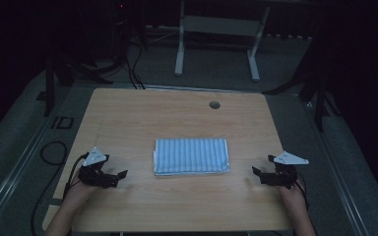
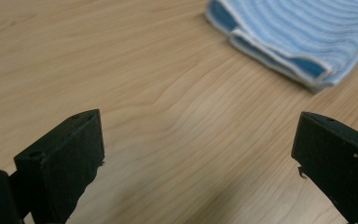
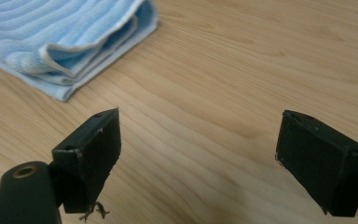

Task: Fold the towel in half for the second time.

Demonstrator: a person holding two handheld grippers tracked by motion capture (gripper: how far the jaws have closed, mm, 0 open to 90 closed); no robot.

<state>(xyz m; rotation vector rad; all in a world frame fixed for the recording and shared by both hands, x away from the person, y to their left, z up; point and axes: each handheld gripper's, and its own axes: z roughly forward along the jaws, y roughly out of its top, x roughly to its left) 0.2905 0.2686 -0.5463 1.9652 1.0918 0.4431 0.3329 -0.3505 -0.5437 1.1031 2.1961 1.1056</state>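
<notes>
- Towel (image 1: 191, 156), blue-and-white striped, lies folded into a flat rectangle at the middle of the worktop (image 1: 177, 110), long side running left to right.
- Left tool (image 1: 114, 179) sits on the worktop near the front left, well apart from the towel's left edge; jaws spread wide, nothing between them.
- Right tool (image 1: 259, 175) sits near the front right, apart from the towel's right edge; jaws also wide and empty.
- Left tool view: towel corner (image 2: 307, 42) lies ahead and to the upper right, stacked layers with white hem visible, bare wood between it and the jaws.
- Right tool view: towel corner (image 3: 60, 46) lies ahead and to the upper left, folded layers open toward the camera, again bare wood between.
- Step, as a judgement: approach stage, no contact made; both tools look parked either side, aimed inward at the near corners.
- Next move likely calls for each tool to slide in toward its own near corner, go low to the worktop and close on the chosen layers only.
- Risk: pinching the whole stack instead of one layer, or pushing the towel along the smooth wood.
</notes>
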